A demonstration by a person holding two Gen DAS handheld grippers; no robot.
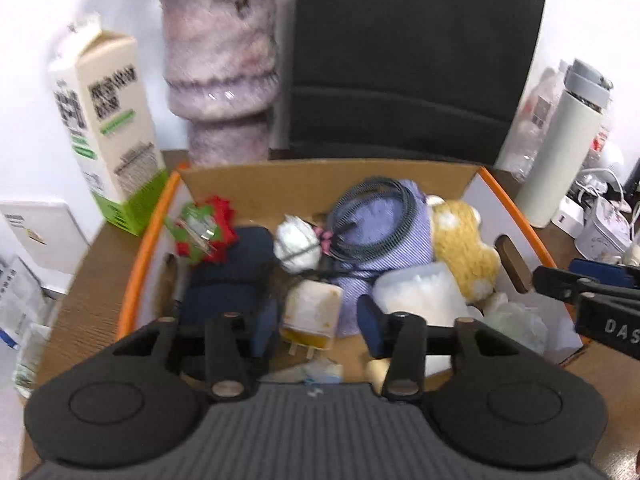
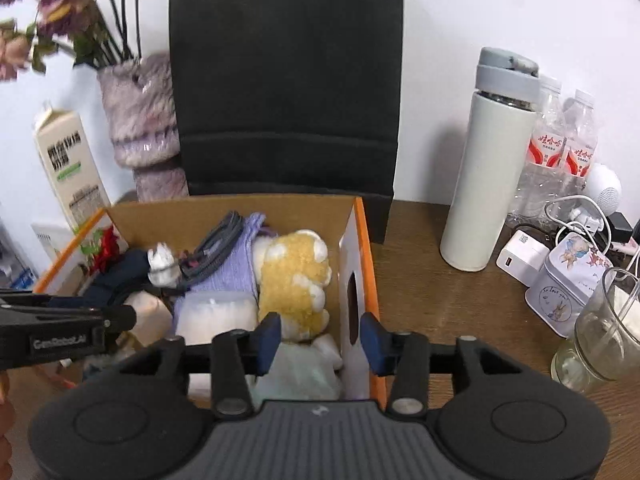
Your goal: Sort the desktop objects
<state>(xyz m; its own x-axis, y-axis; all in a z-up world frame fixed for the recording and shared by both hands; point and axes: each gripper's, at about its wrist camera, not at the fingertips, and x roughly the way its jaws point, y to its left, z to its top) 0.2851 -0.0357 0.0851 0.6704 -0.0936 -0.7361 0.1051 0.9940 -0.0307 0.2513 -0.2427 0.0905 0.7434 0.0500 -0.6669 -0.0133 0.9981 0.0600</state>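
A cardboard box [image 1: 280, 178] with an orange rim holds several things: a yellow plush toy [image 1: 460, 248], a purple cloth [image 1: 384, 272] under a coiled dark cable [image 1: 372, 216], a navy pouch [image 1: 228, 280], a red and green bow [image 1: 204, 228] and a frosted white case [image 1: 420, 292]. My left gripper [image 1: 316, 320] hangs open over the box's near side, above a yellowish white block [image 1: 312, 308]. My right gripper [image 2: 320, 338] is open and straddles the box's right wall [image 2: 354, 264], its pads not pressing on it. The plush toy [image 2: 296, 272] lies just inside that wall.
Behind the box stand a milk carton [image 1: 108, 120], a furry vase [image 1: 220, 72] and a black bag [image 1: 408, 56]. To the right on the wooden desk are a white flask [image 2: 488, 168], water bottles [image 2: 560, 148], a charger [image 2: 520, 256], a tin [image 2: 568, 280] and a glass [image 2: 600, 332].
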